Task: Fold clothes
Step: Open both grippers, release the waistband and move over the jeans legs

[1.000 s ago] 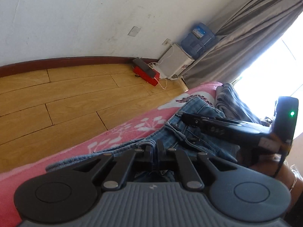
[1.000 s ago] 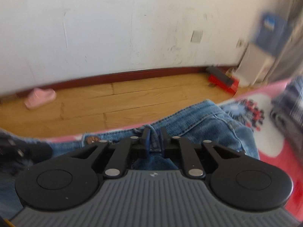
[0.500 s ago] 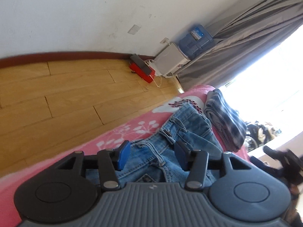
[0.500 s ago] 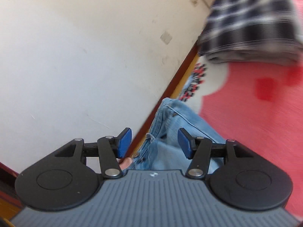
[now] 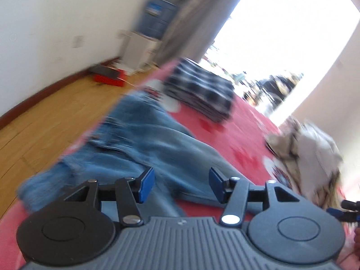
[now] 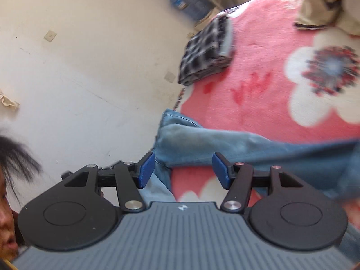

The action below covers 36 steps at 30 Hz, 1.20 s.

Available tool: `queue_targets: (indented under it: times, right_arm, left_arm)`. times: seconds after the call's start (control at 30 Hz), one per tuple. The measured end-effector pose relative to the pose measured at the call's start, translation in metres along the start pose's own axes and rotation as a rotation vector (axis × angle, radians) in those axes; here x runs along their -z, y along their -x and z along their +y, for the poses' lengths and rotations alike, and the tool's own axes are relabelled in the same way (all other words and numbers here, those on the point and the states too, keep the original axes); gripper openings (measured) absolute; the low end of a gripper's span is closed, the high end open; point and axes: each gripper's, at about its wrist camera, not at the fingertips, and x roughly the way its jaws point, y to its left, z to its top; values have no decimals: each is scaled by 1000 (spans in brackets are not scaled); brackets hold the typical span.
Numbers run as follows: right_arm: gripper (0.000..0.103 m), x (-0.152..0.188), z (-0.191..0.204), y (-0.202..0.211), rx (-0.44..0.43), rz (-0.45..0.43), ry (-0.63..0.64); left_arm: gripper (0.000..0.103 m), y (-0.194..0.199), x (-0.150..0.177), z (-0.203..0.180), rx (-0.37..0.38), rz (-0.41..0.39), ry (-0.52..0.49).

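Blue jeans [image 5: 146,139] lie spread on the red flowered blanket [image 5: 238,130], near its edge by the floor. My left gripper [image 5: 181,183] hovers above them with its jaws opening; its blue pads [image 5: 146,184] press on nothing. In the right wrist view the jeans [image 6: 202,139] stretch across under my right gripper [image 6: 183,171]. Its jaws are opening too, and no cloth is pinched between them. The right gripper's tip [image 5: 344,209] shows at the right edge of the left wrist view.
A folded plaid garment [image 5: 200,90] sits farther along the blanket, and a rumpled beige pile of clothes [image 5: 310,148] lies to the right. Beyond the bed are a wooden floor [image 5: 56,112], a red box [image 5: 108,76] and a water dispenser [image 5: 155,22]. A person's head [image 6: 9,168] is at the left edge.
Both grippers were shut on the jeans' waistband; both have let go and opened. The left has lifted and tilted. The right has rolled and swung away over the blanket.
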Motion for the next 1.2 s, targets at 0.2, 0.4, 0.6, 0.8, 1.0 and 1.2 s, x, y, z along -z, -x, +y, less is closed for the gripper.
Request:
queue_targets:
  times: [0.2,0.4,0.6,0.8,1.0,1.2]
  right_arm:
    - [58,73,-41,52,176,-3,-34]
    - [58,108,-55,58,385,42,45]
    - [58,102,-97,58,574,1,-12]
    - [59,93,-122,51,577,-32,-100]
    - [45,92,-107,27,623,27,47]
    - [12,103,-92,39,645,-65,42]
  left_arm:
    - [56,-34,27,-106,103,243,-308]
    - [56,-63,67,-174,117,524,-612]
    - [56,-80,117,-198,190,615,-845]
    - [56,-81,172,-196,220,555,-1053]
    - [56,-84,192,-196,207,461,-1169]
    - [41,-89,192,-200,213,428,-1143]
